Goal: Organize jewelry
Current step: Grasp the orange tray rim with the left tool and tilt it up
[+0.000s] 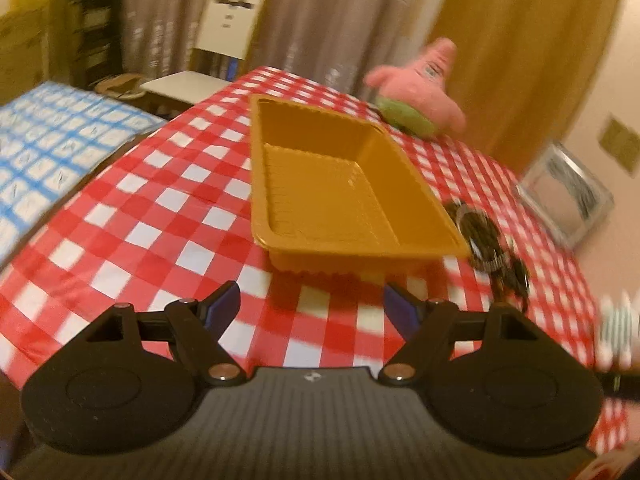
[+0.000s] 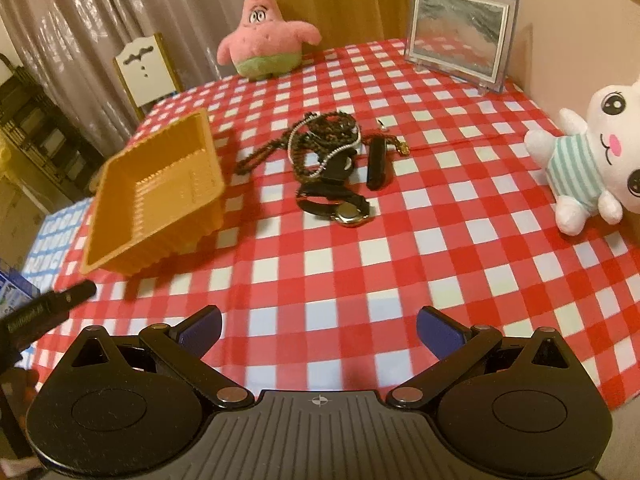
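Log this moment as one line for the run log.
left hand-held gripper open | right hand-held gripper open | orange tray empty | jewelry pile on tablecloth

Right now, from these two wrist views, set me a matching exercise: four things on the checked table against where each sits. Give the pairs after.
Things:
1. orange tray
2. pink star plush
3. white bunny plush
4. wristwatch

Places:
A. far edge, in front of the curtain
B. right edge of the table
C. left side, empty inside
D. centre, nearest piece of the jewelry pile

Pairs: 1-C, 2-A, 3-B, 4-D
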